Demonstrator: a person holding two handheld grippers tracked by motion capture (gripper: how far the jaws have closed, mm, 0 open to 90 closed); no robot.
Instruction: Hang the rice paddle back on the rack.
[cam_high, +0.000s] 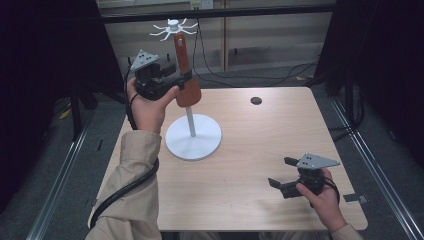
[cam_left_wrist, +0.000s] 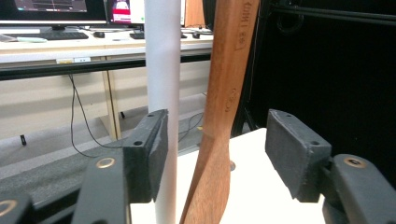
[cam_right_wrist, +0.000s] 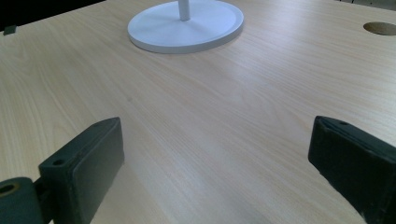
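We are at the release: the wooden spatula (cam_high: 185, 75) hangs upright from one of the white hooks (cam_high: 173, 27) atop the rack, its blade level with the white pole (cam_left_wrist: 162, 93), well above the round base (cam_high: 193, 136) on the counter (cam_high: 260, 150). Our left gripper (cam_high: 172, 82) sits at the spatula's neck, and in the left gripper view its fingers (cam_left_wrist: 148, 149) stand apart: the spatula and the pole both lie between them, but there is a clear gap from the wood to the far pad, so nothing is clamped. We judge the hanging itself done, provided the handle's hole is truly seated on the hook, which we cannot make out. Next we should draw the left gripper straight back toward us, keeping the fingers wide so neither pad nudges blade or pole and sets the spatula swinging. Our right gripper (cam_high: 280, 172) rests low over the bare counter near its right edge, fingers spread wide and empty.
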